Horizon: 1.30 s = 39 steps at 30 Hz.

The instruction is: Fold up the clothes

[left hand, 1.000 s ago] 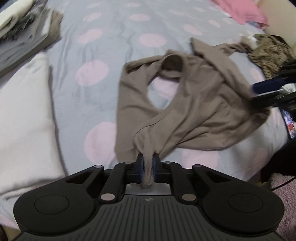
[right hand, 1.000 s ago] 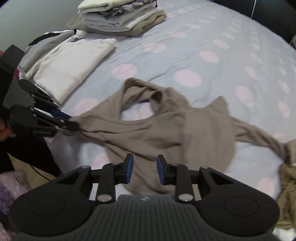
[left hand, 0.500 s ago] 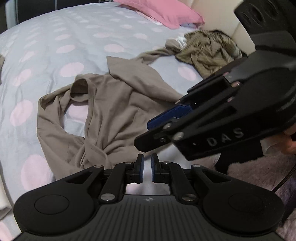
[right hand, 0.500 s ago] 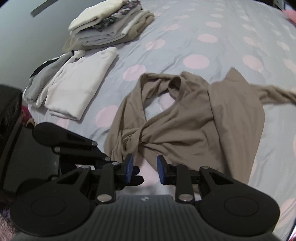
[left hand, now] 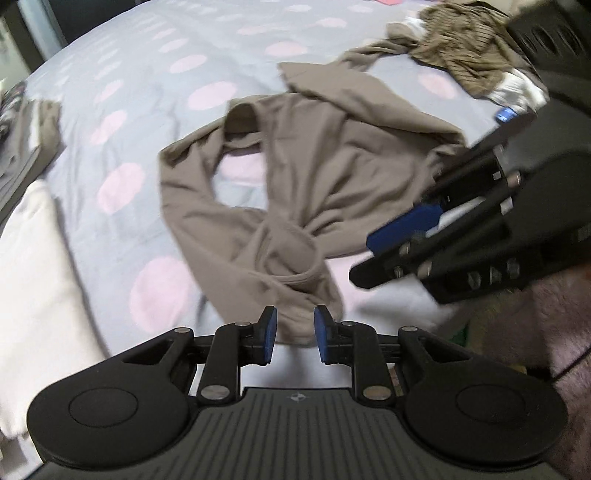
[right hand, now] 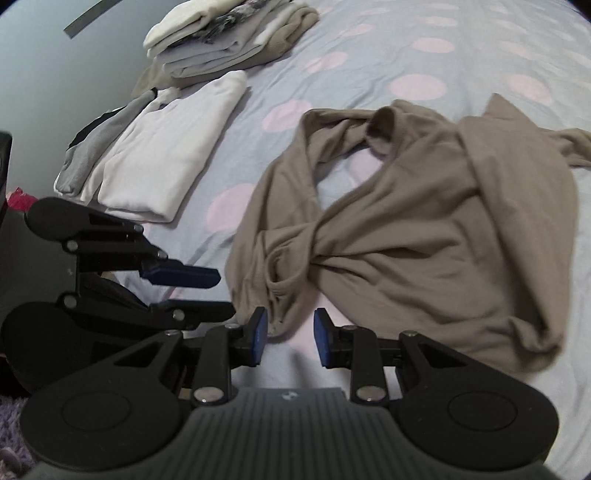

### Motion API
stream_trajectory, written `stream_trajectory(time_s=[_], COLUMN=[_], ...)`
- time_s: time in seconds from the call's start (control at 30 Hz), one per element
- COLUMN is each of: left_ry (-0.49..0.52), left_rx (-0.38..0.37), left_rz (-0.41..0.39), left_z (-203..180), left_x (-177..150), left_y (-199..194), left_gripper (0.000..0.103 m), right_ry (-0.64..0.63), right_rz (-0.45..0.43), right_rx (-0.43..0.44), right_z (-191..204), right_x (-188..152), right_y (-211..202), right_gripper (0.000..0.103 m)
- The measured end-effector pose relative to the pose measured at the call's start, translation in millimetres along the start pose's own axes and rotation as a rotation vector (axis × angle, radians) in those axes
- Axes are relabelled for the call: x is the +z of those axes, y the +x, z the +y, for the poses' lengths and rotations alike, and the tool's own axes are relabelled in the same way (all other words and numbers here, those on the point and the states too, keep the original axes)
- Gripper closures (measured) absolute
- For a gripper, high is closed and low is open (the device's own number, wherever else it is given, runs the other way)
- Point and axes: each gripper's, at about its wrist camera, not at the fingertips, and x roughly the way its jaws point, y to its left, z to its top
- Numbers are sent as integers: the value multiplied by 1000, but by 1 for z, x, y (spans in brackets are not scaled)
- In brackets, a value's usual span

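Fabric of a taupe long-sleeved knit top [right hand: 424, 221] is lying twisted and bunched on the grey bedsheet with pink dots [right hand: 369, 55], so this piece is judged unfolded. Its near hem is reaching toward both grippers: the left gripper [left hand: 291, 334] is hovering with jaws parted, the hem just past them; the right gripper [right hand: 290, 334] is likewise standing open and gripping nothing. Folded white sweater [right hand: 170, 147] and stacked folded garments [right hand: 229, 33] are sitting aside, while a crumpled striped brown garment [left hand: 465, 48] is waiting.

Inspector A: Left gripper [left hand: 294, 335]?

Inspector B: Jaws apart, empty, at the bed's [left hand: 155, 85] near edge, just short of the twisted taupe garment [left hand: 332, 177].

Inspector A: Right gripper [left hand: 397, 243]?

Inspector B: At the garment's right side; closure unclear.
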Motion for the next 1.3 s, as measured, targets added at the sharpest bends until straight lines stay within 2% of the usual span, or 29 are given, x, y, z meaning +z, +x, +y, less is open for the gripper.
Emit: stream_trajectory(time_s=[0.2, 0.23, 0.27, 0.3, 0.4, 0.6, 0.83, 1.03, 1.13, 1.3], left_ry=[-43, -49, -55, -61, -73, 20, 169, 316, 392, 436], left_rx=[26, 28, 30, 33, 39, 38, 97, 156, 173, 101], left_rz=[-15, -17, -18, -20, -26, -61, -116, -141, -135, -77], left_z=[12, 13, 15, 17, 22, 26, 32, 26, 25, 26], left_x=[4, 4, 5, 6, 9, 33, 77, 122, 146, 175], left_y=[-1, -2, -2, -3, -4, -13, -14, 5, 21, 56], left_gripper=[83, 83, 83, 83, 83, 83, 83, 83, 83, 83], right_ry=[15, 28, 42, 56, 70, 33, 52, 73, 86, 90], right_rz=[25, 27, 23, 17, -15, -79, -115, -89, -95, -87], right_rx=[-10, -11, -6, 2, -16, -124, -337, -437, -406, -357], right_z=[-3, -4, -6, -8, -11, -27, -84, -120, -128, -134], right_x=[1, 0, -1, -1, 0, 12, 12, 5, 2, 5], right_y=[29, 33, 34, 34, 25, -31, -104, -118, -113, -92], right_gripper=[71, 75, 87, 96, 98, 99, 99, 99, 99, 99])
